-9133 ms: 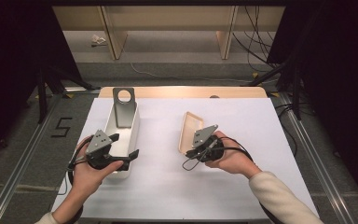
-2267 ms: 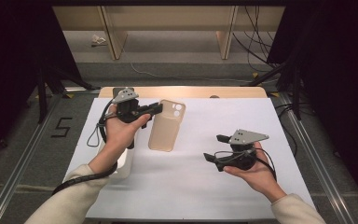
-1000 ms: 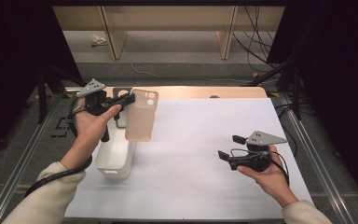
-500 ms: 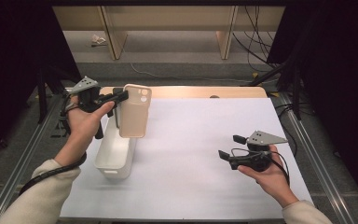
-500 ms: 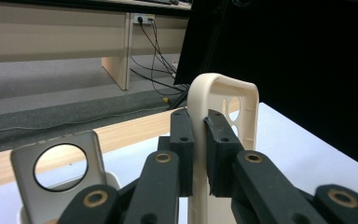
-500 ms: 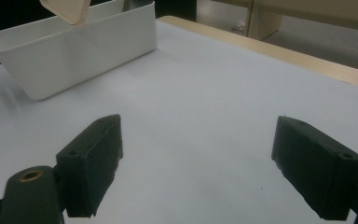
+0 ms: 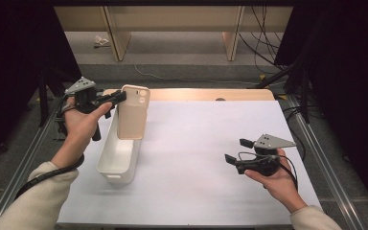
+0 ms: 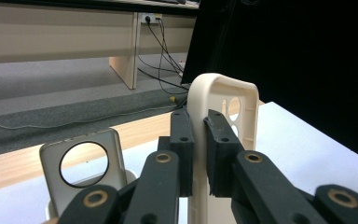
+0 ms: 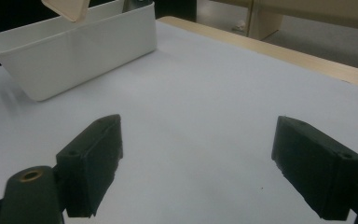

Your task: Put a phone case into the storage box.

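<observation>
My left gripper (image 7: 119,96) is shut on the top edge of a beige phone case (image 7: 133,112), which hangs upright above the far end of a white bin (image 7: 119,152). In the left gripper view the jaws pinch the beige phone case (image 8: 221,107) by its rim, and a grey phone case (image 8: 84,165) with a round camera hole stands in the bin behind them. My right gripper (image 7: 236,150) hovers open over the white table (image 7: 206,134) at the right, nothing between its fingers. In the right gripper view the white bin (image 9: 74,49) lies ahead, with the beige case's corner (image 9: 67,9) above it.
The table's wooden far edge (image 7: 206,94) runs behind the white surface. Metal rails (image 7: 316,153) flank both sides. Beyond it are wooden furniture legs (image 7: 232,38) and cables (image 7: 263,28) on the floor.
My left gripper carried the beige case from the table's middle leftwards and turned it upright above the bin. The right gripper let it go earlier and has stayed open at the right.
</observation>
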A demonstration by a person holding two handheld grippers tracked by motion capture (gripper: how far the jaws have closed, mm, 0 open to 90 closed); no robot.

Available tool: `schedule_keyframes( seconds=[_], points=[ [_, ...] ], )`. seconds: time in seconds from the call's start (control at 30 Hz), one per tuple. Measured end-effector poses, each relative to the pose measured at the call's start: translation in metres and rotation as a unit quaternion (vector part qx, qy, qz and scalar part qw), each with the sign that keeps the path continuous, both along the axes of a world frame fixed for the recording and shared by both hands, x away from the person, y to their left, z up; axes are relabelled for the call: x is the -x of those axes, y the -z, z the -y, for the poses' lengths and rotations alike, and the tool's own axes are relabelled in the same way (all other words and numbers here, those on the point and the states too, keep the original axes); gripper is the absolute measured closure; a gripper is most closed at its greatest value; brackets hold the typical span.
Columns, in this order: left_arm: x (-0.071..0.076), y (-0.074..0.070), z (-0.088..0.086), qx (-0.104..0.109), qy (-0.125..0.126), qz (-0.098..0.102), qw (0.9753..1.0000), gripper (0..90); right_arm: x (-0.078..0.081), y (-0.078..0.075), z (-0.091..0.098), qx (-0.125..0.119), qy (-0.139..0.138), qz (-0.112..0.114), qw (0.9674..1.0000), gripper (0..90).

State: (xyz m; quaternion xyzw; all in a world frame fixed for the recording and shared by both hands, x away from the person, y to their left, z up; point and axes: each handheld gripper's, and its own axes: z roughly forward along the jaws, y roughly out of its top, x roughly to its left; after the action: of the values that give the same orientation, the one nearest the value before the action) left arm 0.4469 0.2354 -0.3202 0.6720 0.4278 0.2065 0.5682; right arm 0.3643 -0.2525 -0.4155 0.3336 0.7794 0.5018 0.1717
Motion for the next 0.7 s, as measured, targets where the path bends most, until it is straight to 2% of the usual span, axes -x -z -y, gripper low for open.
schedule_keyframes(
  seconds=[0.7],
  points=[
    [-0.008, -0.002, -0.014, -0.007, -0.009, 0.003, 0.9999, 82.5, 0.000, 0.000, 0.000, -0.001, 0.002, -0.002, 1.0000, 17.4]
  ],
)
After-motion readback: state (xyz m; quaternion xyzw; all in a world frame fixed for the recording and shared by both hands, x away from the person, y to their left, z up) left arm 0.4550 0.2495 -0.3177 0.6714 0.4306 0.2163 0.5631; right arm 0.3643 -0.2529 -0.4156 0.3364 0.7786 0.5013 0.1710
